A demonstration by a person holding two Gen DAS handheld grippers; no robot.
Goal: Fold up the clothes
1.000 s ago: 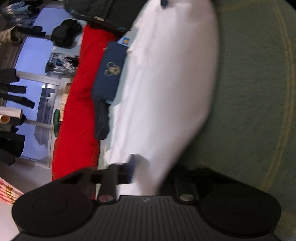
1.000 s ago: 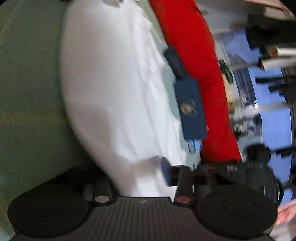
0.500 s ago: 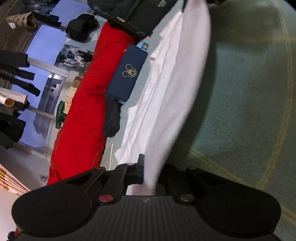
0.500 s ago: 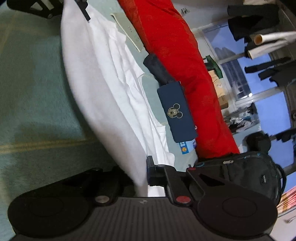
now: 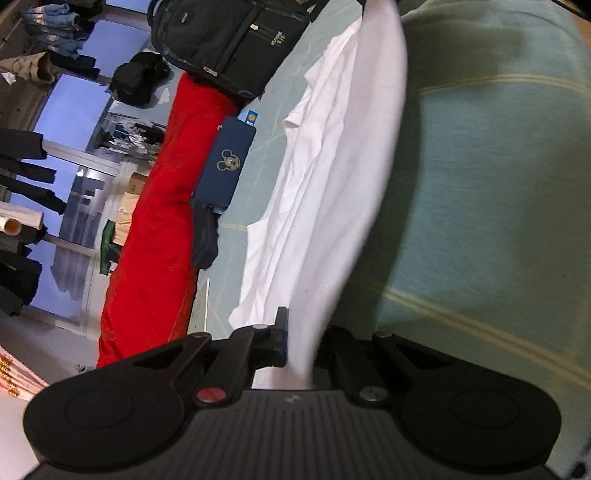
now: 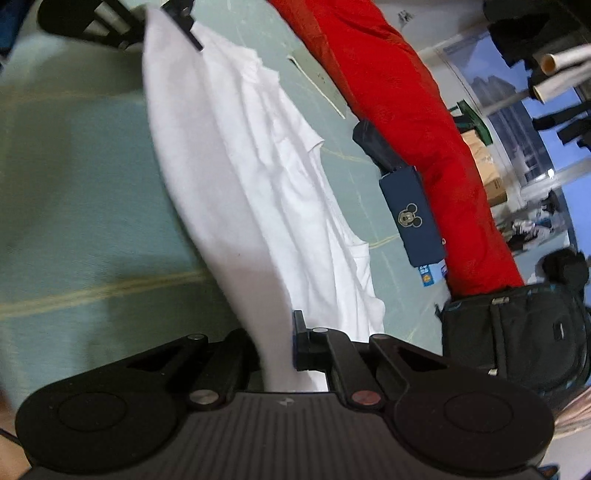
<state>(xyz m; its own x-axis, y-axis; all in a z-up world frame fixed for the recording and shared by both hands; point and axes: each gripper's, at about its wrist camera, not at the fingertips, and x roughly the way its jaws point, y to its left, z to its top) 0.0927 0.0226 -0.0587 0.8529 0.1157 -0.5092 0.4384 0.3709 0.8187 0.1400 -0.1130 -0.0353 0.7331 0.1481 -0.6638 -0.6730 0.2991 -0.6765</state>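
A white shirt (image 5: pixel 332 184) lies partly on the green striped bed cover (image 5: pixel 498 184). Its near edge is lifted into a taut band between my two grippers. My left gripper (image 5: pixel 301 347) is shut on one end of that edge. In the right wrist view my right gripper (image 6: pixel 279 347) is shut on the other end of the white shirt (image 6: pixel 240 166), and the left gripper (image 6: pixel 162 14) shows at the top left, clamped on the far corner. The rest of the shirt drapes wrinkled on the cover toward the red bedding.
A long red bedding roll (image 5: pixel 155 240) runs along the far side. Next to it lie a navy pouch with a mouse emblem (image 5: pixel 225 166) and a dark cloth (image 5: pixel 205 240). A black backpack (image 5: pixel 229 40) stands at its end. Windows and hanging clothes are beyond.
The right jaws closed on the shirt edge. Both grippers rose and drew back, lifting the edge and stretching it narrow and taut, with more green cover now showing beside it.
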